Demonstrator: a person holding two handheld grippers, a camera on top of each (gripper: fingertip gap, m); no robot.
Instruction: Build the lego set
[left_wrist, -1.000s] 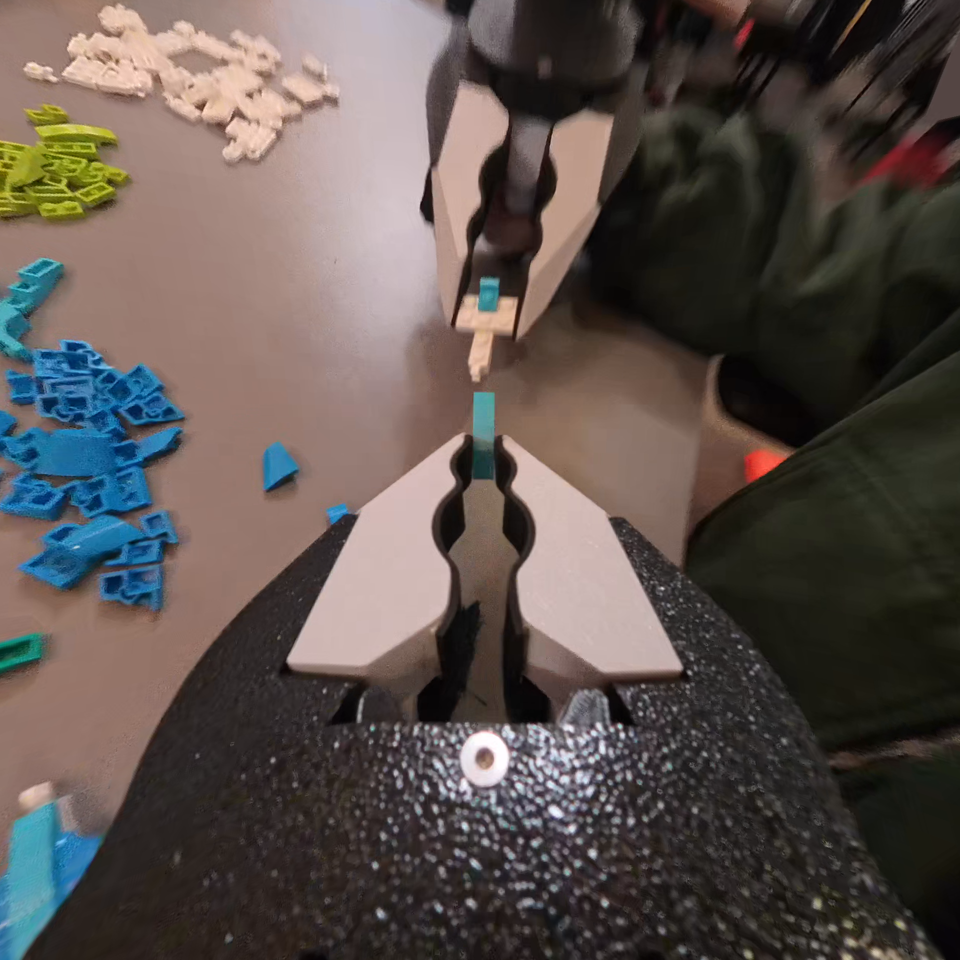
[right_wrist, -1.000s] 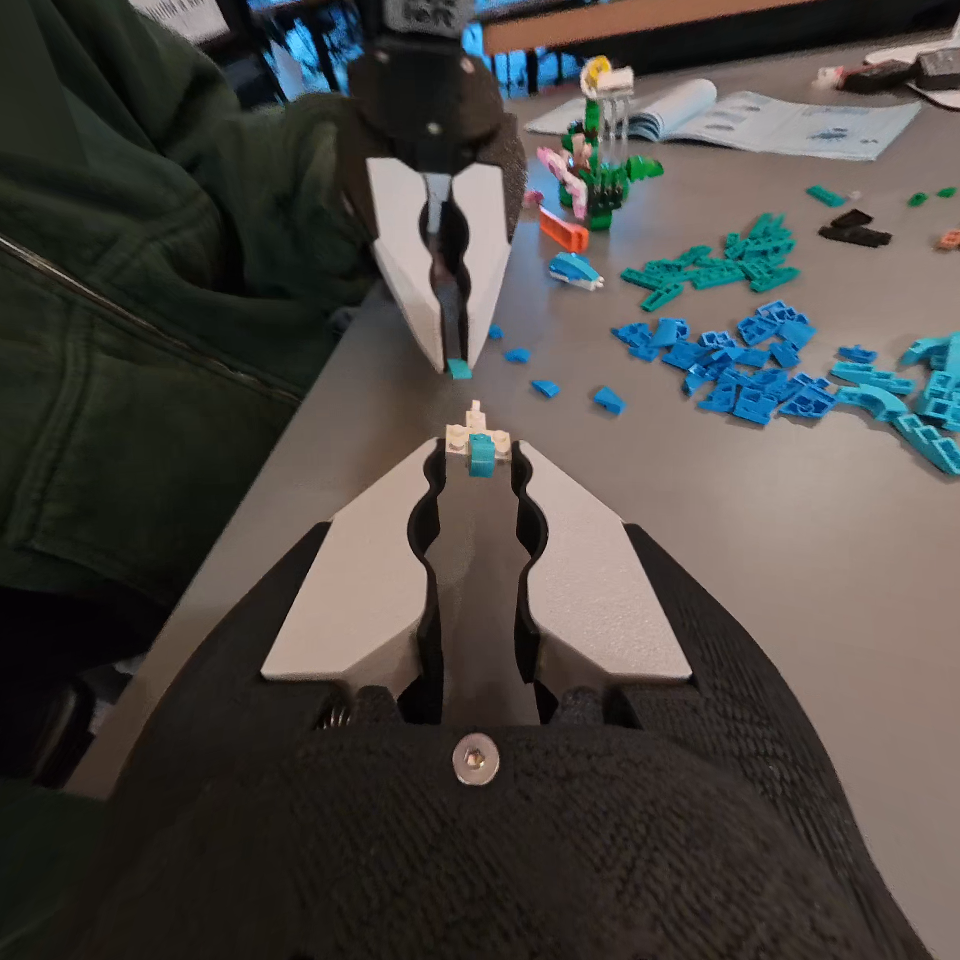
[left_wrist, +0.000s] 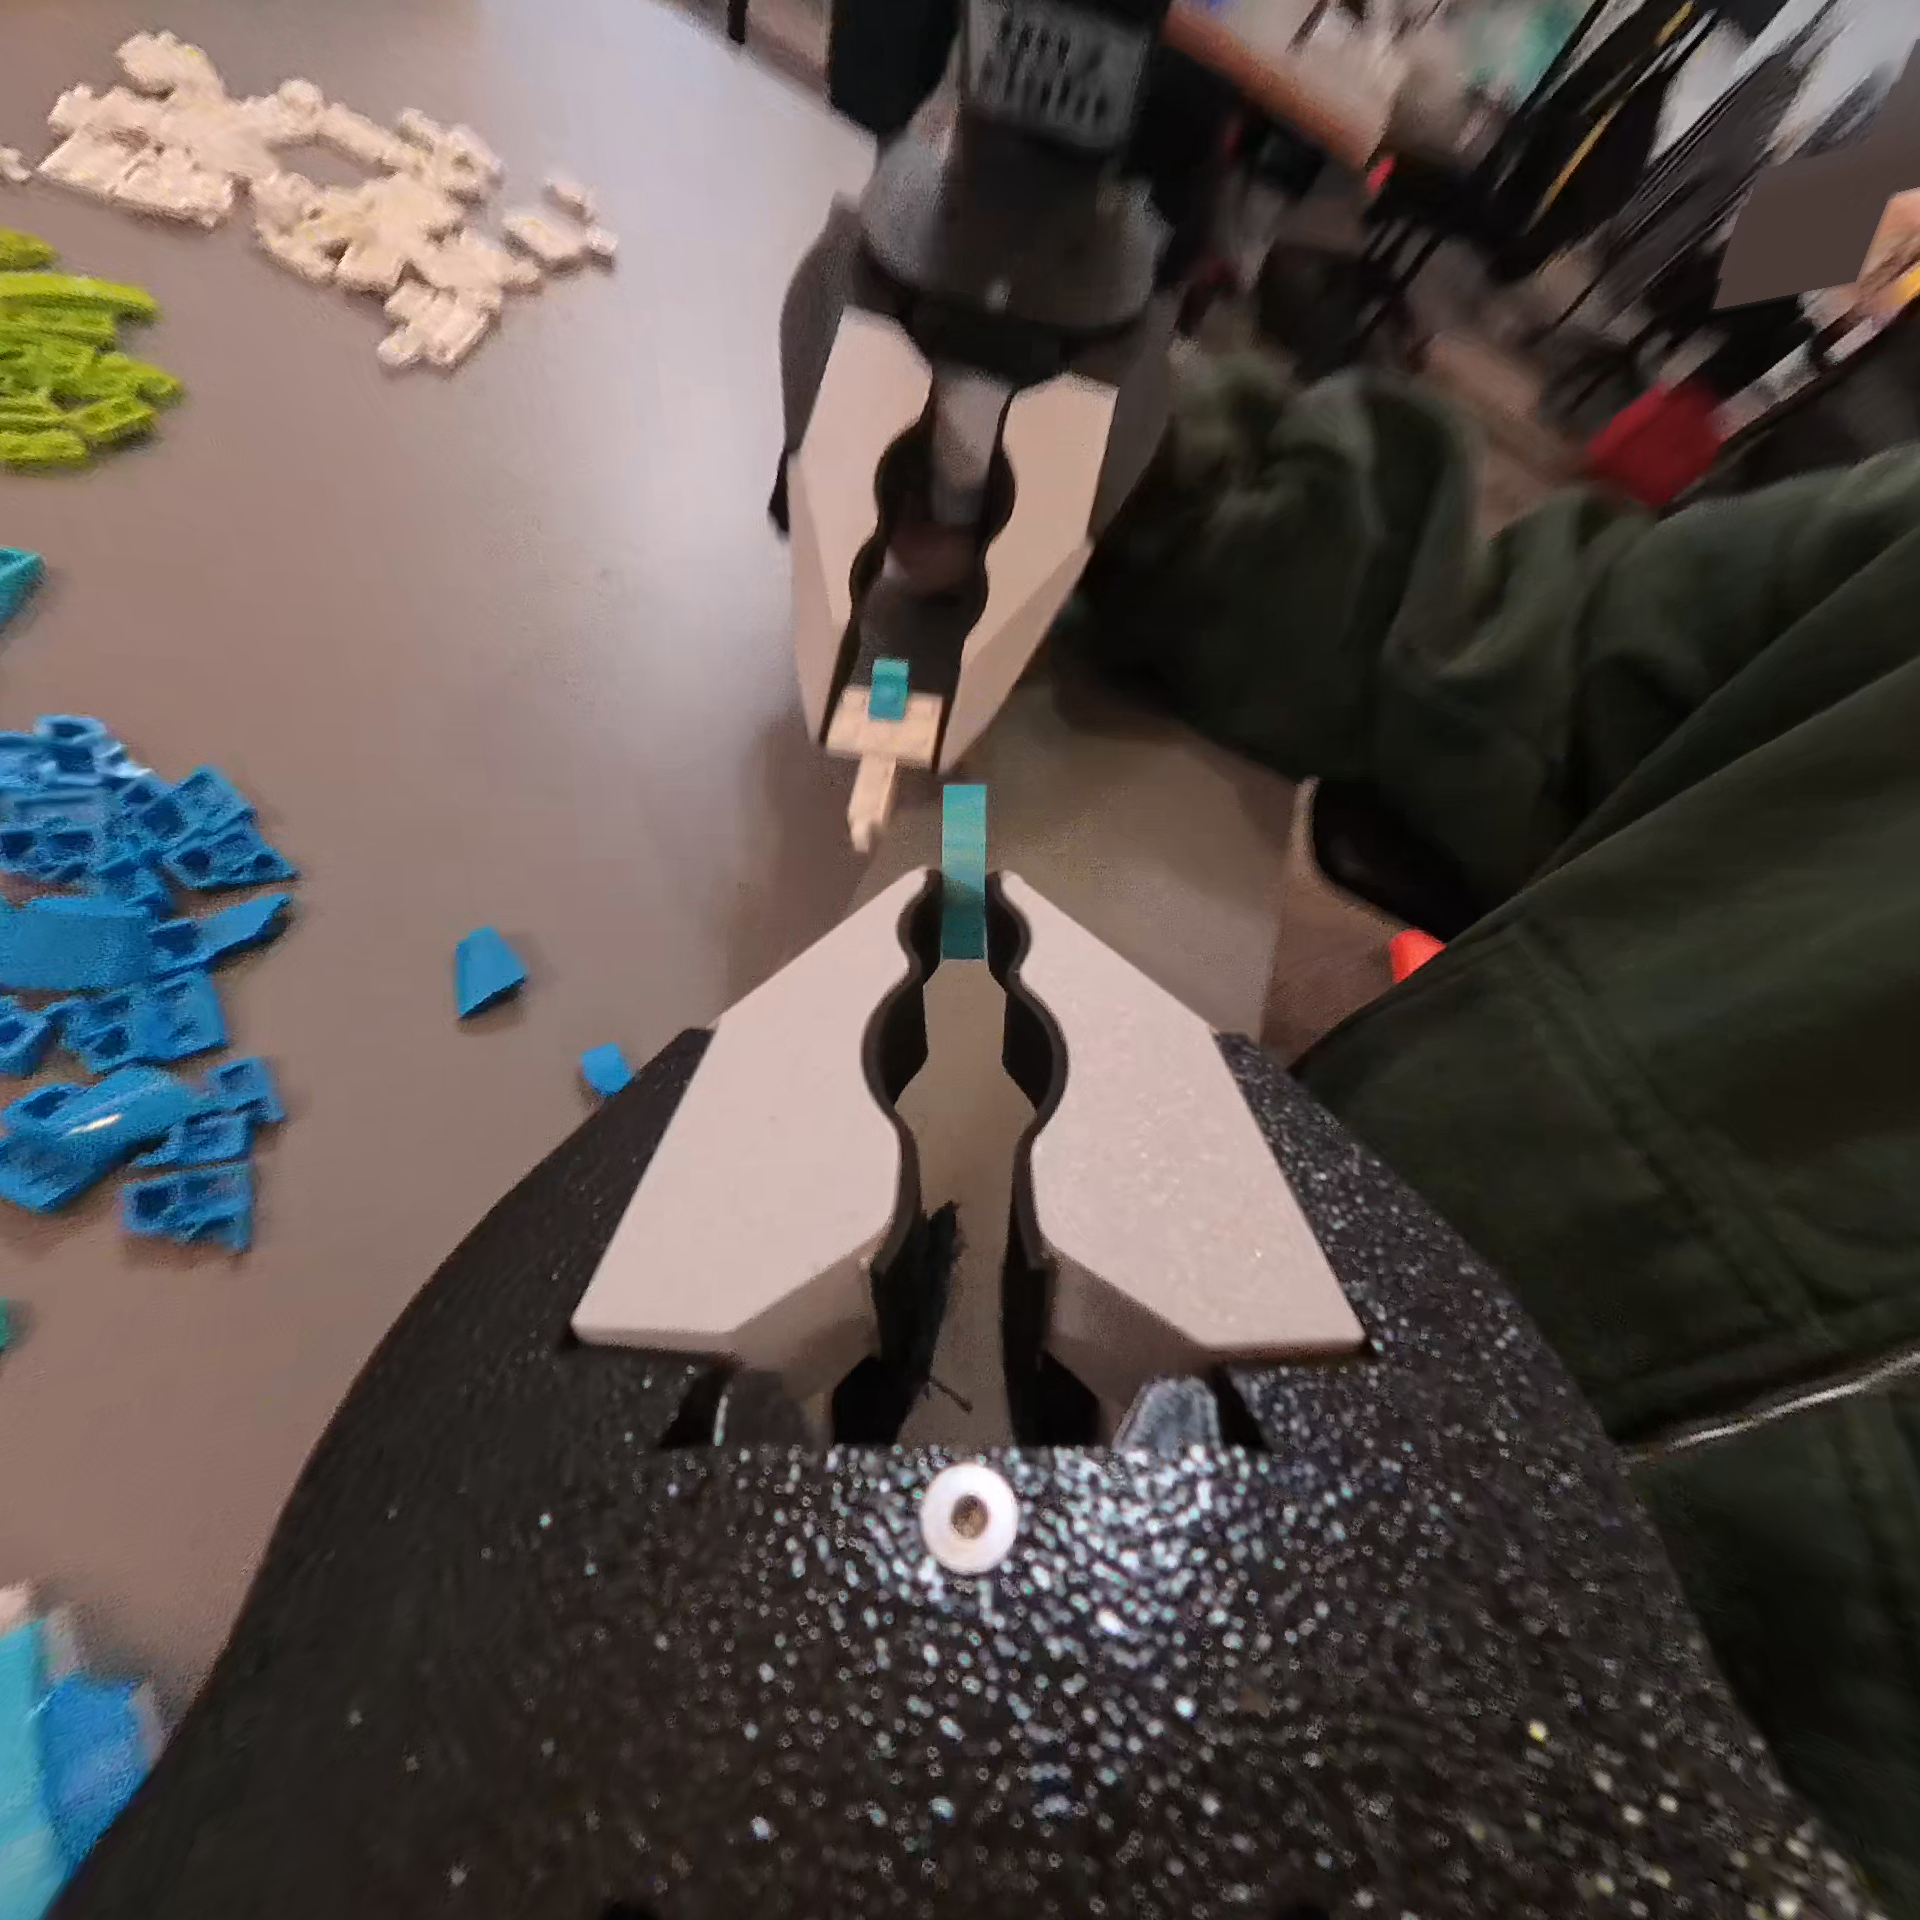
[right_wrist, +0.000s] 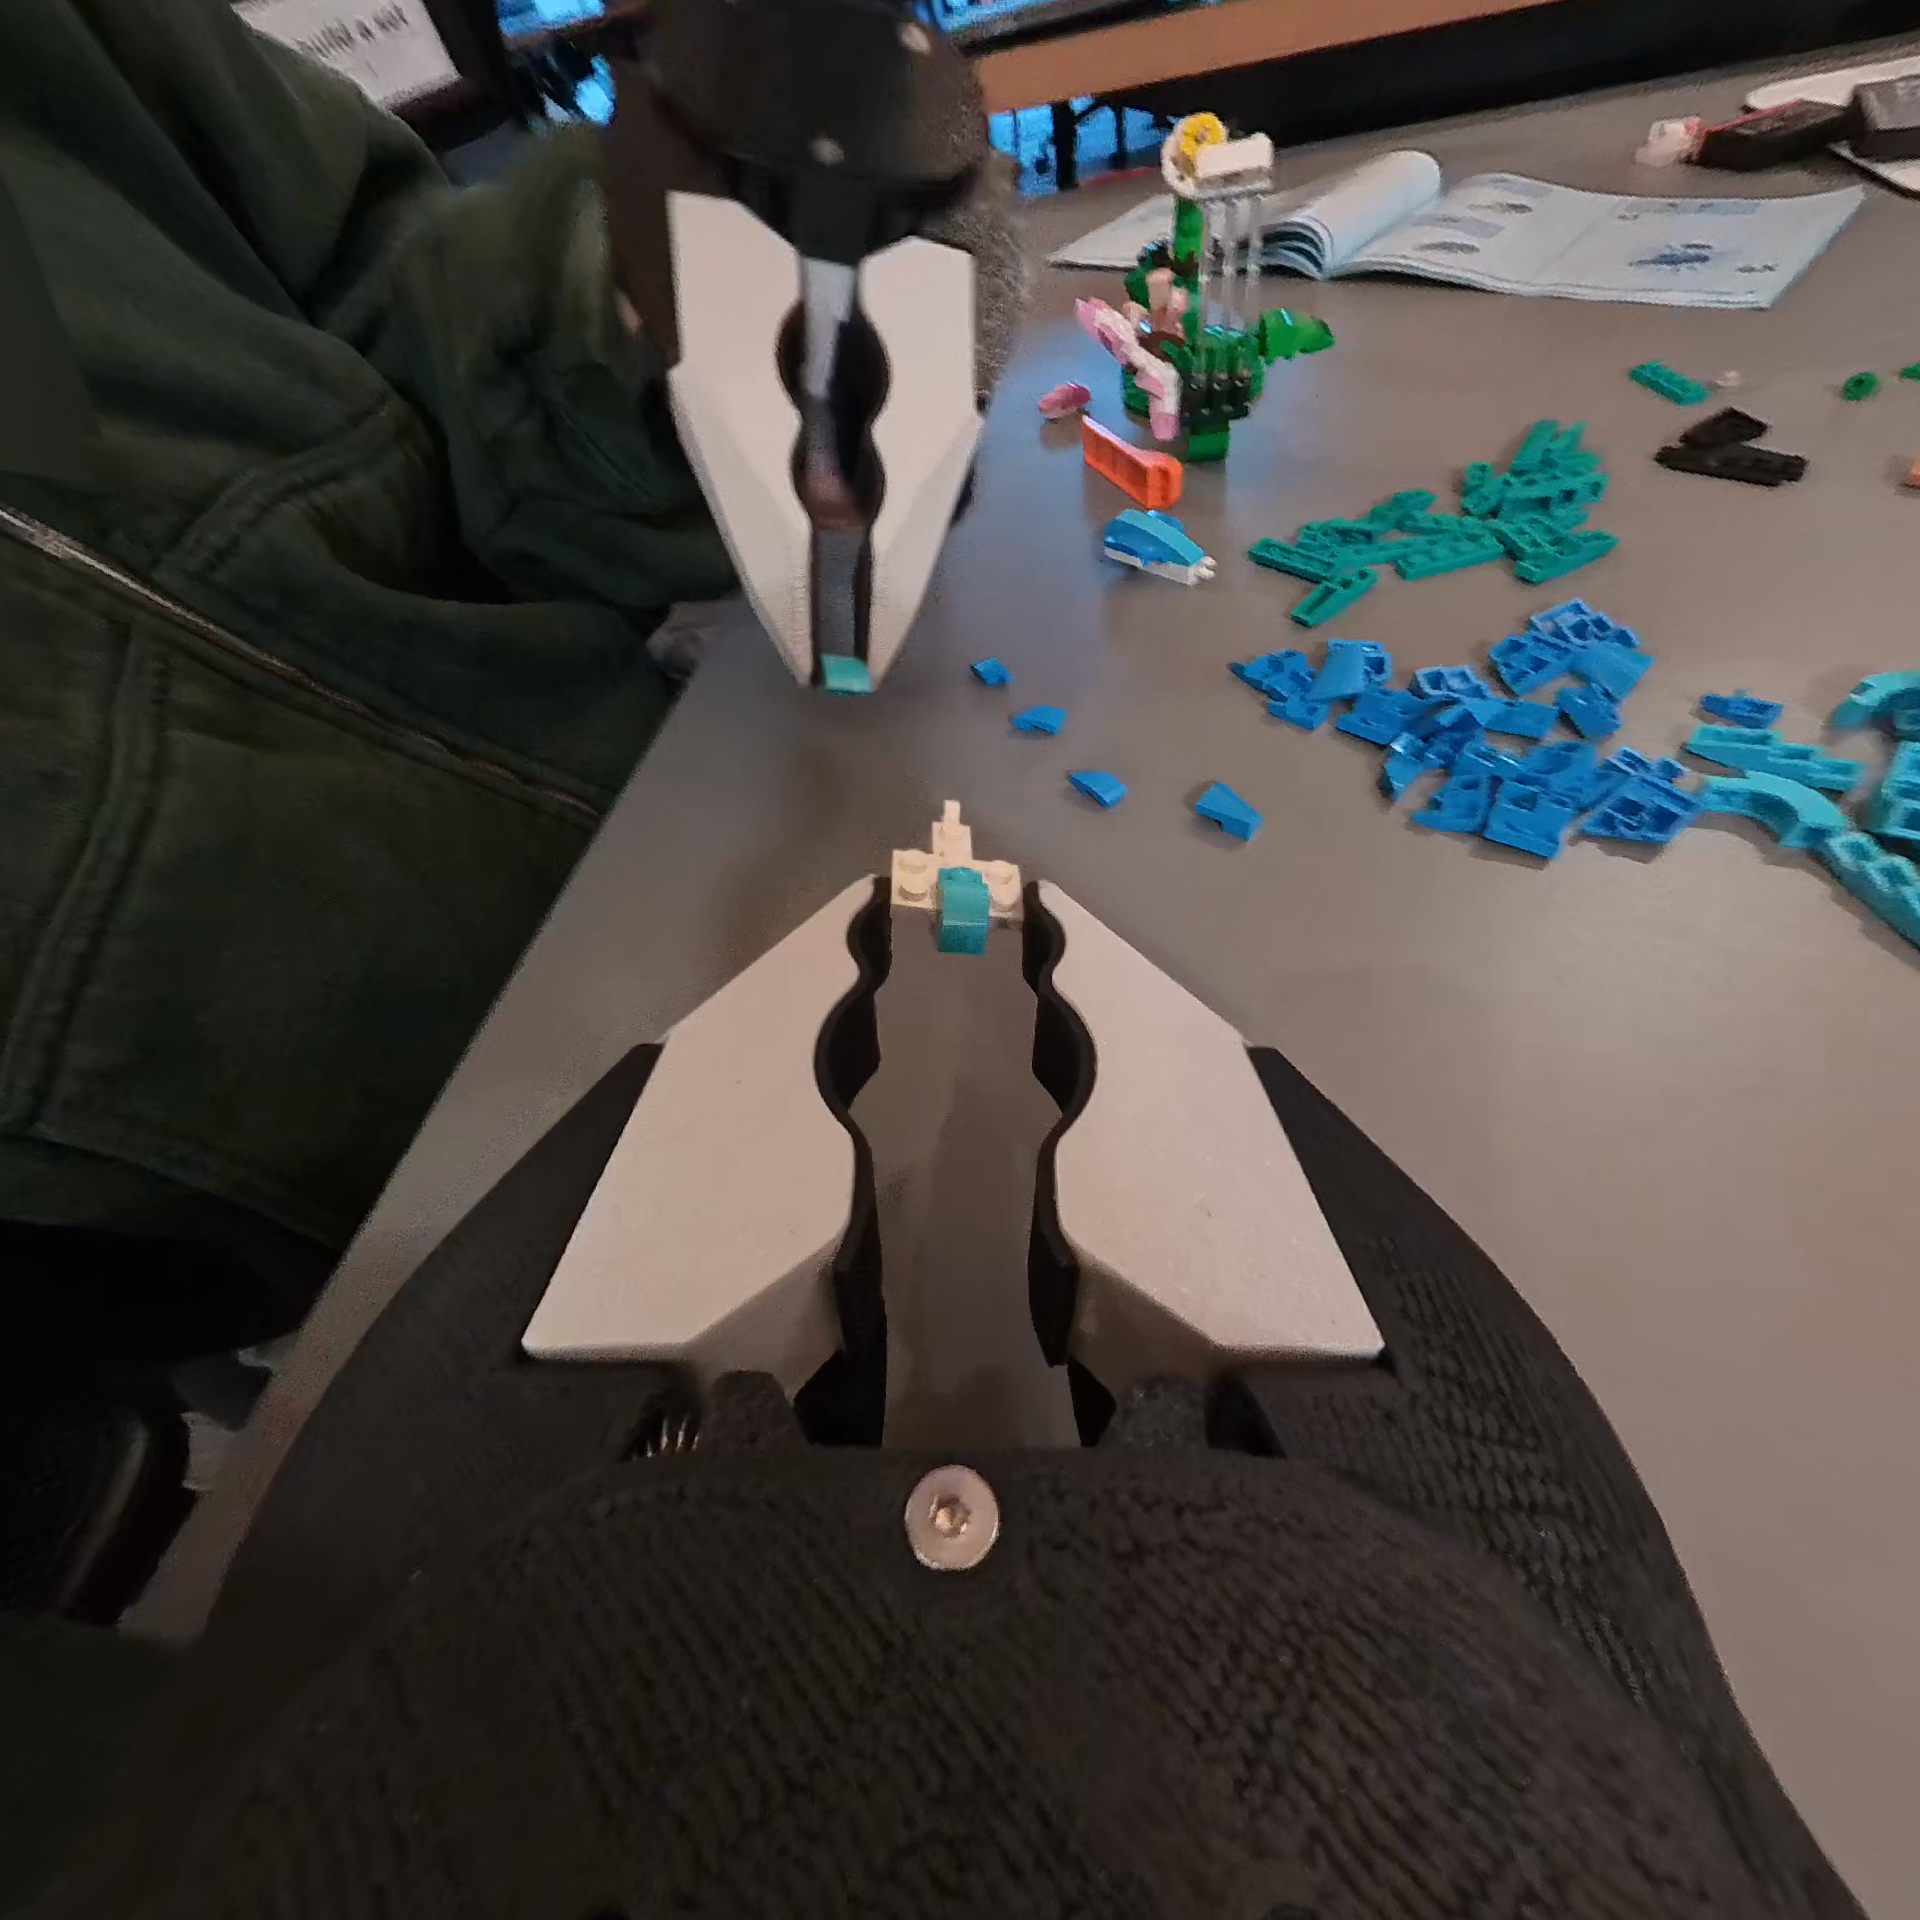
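My left gripper (left_wrist: 961, 883) is shut on a small teal piece (left_wrist: 962, 868) that sticks out past its tips. It also shows in the right wrist view (right_wrist: 844, 677), tips down, with the teal piece (right_wrist: 844, 675). My right gripper (right_wrist: 956, 894) is shut on a small white assembly (right_wrist: 951, 868) with a teal brick (right_wrist: 961, 914) on it. The right gripper shows in the left wrist view (left_wrist: 883, 743), facing mine, holding the white assembly (left_wrist: 878, 769). The two grippers face each other above the grey table (right_wrist: 1351, 1039), a small gap apart.
Piles of loose bricks lie on the table: blue (right_wrist: 1507, 727), teal green (right_wrist: 1455, 540), white (left_wrist: 312, 218), lime (left_wrist: 62, 364). A built flower model (right_wrist: 1195, 343), an orange tool (right_wrist: 1132, 468) and an open booklet (right_wrist: 1507, 234) stand farther back. A green-jacketed person (right_wrist: 208, 623) sits at the table edge. There is about 5 cm between the tips of the two grippers.
The two grippers have drawn a little apart and shifted sideways; the white assembly now lies left of my left gripper's teal piece. Both holds are unchanged.
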